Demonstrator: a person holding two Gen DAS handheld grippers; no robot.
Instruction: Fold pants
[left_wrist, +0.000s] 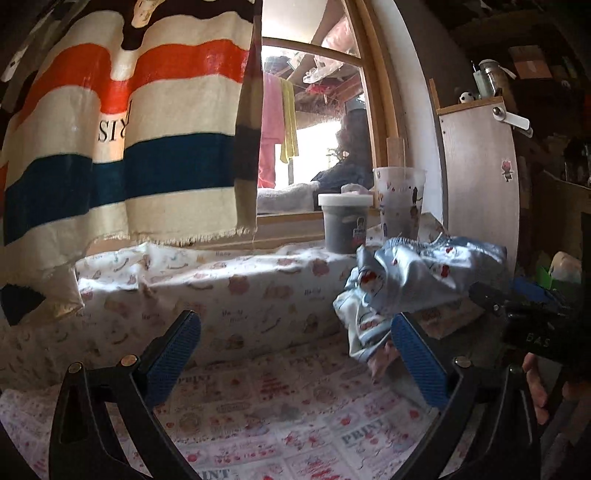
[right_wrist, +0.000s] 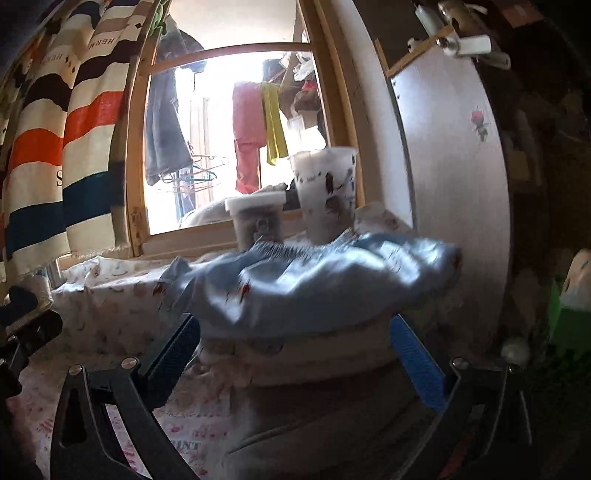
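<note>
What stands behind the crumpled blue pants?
Behind the blue pants stand a white-lidded jar and a tall printed cup before the window. The pants hide their bases.

L gripper (left_wrist: 295, 354) hangs over the printed sheet (left_wrist: 258, 417), blue pads (left_wrist: 173, 362) wide apart w/ nothing between. Crumpled pale-blue pants (left_wrist: 417, 280) lie on the raised bedding at right, one edge drooping just behind the right pad. Behind them, a lidded tub (left_wrist: 345, 225) & tall cup (left_wrist: 400, 201) by the window; striped curtain (left_wrist: 122, 133) at left.
</note>
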